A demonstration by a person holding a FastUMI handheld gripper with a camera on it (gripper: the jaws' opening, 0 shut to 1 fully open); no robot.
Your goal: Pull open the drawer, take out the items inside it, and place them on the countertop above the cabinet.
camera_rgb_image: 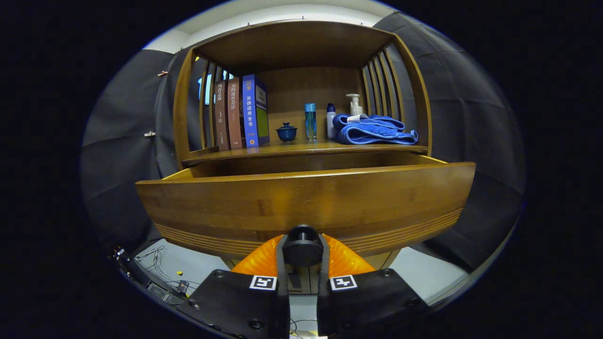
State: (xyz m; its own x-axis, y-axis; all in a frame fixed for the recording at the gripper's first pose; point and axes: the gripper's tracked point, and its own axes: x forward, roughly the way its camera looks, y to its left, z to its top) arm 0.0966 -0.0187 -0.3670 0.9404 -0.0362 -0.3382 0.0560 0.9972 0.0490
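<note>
Below the cluttered countertop (301, 149), the tongs (302, 249) clamp the pulled-out drawer's knob (302, 246).

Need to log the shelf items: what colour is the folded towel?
Blue; the towel shows best in the gripper view.

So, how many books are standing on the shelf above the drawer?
3. A brown book, a second brown book beside it, and a blue book next, left of the blue lidded cup. More may hide behind the side slats.
</note>
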